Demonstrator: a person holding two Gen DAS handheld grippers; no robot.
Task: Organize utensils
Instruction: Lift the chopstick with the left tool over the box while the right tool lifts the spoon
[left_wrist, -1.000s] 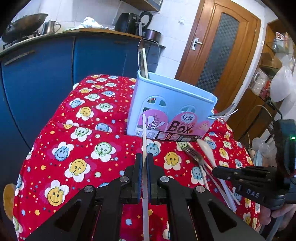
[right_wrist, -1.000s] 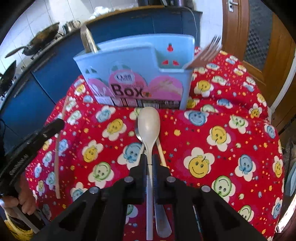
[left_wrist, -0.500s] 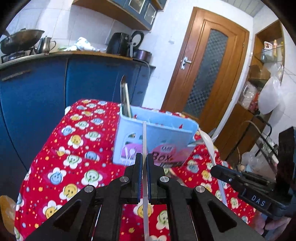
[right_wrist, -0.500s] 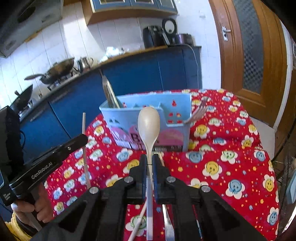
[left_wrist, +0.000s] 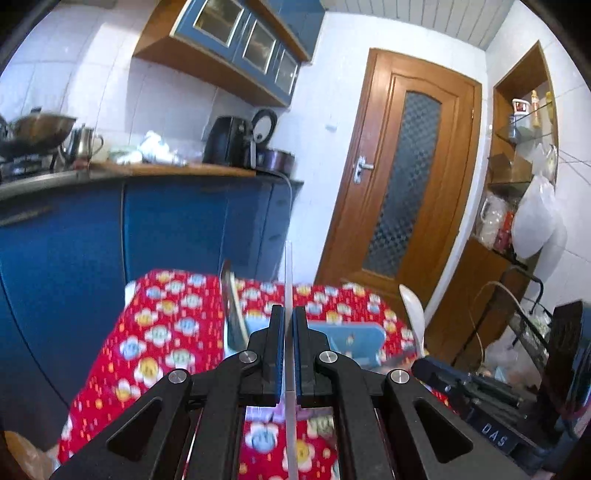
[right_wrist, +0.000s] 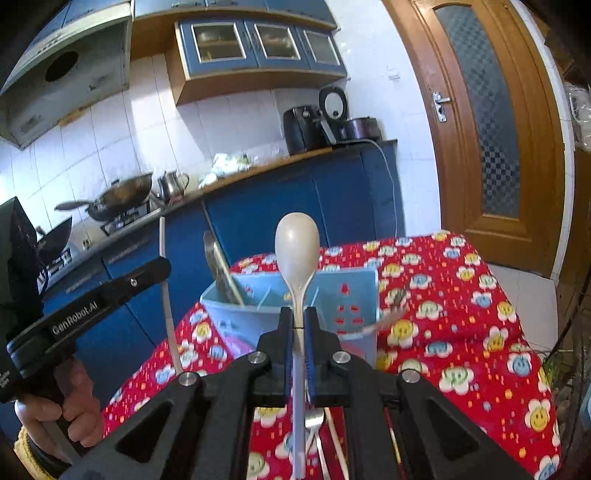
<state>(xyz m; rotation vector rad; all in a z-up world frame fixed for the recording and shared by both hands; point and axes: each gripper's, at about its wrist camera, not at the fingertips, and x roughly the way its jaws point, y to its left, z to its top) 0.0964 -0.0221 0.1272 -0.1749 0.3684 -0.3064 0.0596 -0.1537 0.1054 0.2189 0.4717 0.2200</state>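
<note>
My left gripper (left_wrist: 289, 314) is shut on a thin pale chopstick (left_wrist: 288, 273) and holds it upright, raised above the table. The chopstick also shows in the right wrist view (right_wrist: 165, 280). My right gripper (right_wrist: 299, 314) is shut on the handle of a cream spoon (right_wrist: 297, 247), bowl up. The spoon bowl also shows in the left wrist view (left_wrist: 412, 306). Below both stands the light blue utensil box (right_wrist: 332, 295) on the red smiley tablecloth (right_wrist: 461, 332). A knife (right_wrist: 221, 269) stands in its left compartment and a fork (right_wrist: 395, 299) leans out on the right.
Metal utensils (right_wrist: 317, 421) and a chopstick lie on the cloth under my right gripper. Blue kitchen cabinets (left_wrist: 166, 229) stand behind the table. A wooden door (left_wrist: 406, 192) is at the right. A wire rack (left_wrist: 532, 332) with bags stands to the right of the table.
Both grippers have risen and tilted up with the chopstick and the spoon in them. The table and the box have dropped lower in both views.
</note>
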